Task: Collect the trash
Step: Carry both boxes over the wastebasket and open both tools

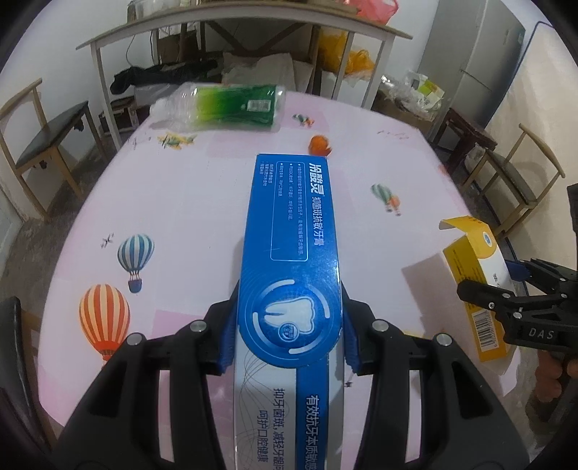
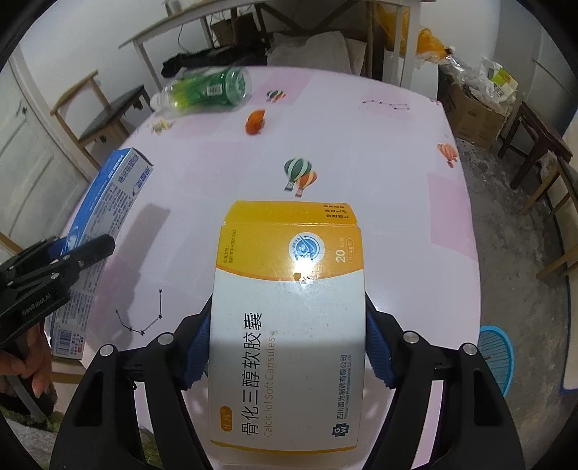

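Note:
My left gripper [image 1: 289,325] is shut on a long blue toothpaste box [image 1: 289,217], its blue pads pressing both long sides, and the box hangs above the pink tablecloth [image 1: 180,202]. My right gripper [image 2: 289,343] is shut on a yellow-and-white capsule box [image 2: 289,289] with an open end flap, also held off the table. Each view shows the other gripper at its edge: the right one [image 1: 505,282] with its yellow box [image 1: 466,260], the left one [image 2: 72,249] with the blue box [image 2: 104,202]. A green-labelled plastic bottle [image 1: 231,105] lies at the far edge, with an orange wrapper [image 1: 319,144] nearby.
Wooden chairs [image 1: 54,137] stand around the table. Behind it is a second table [image 1: 234,25] with bags and clothes under it. On the floor to the right are a cardboard box of packaging [image 2: 473,108] and a light blue round basket [image 2: 496,358].

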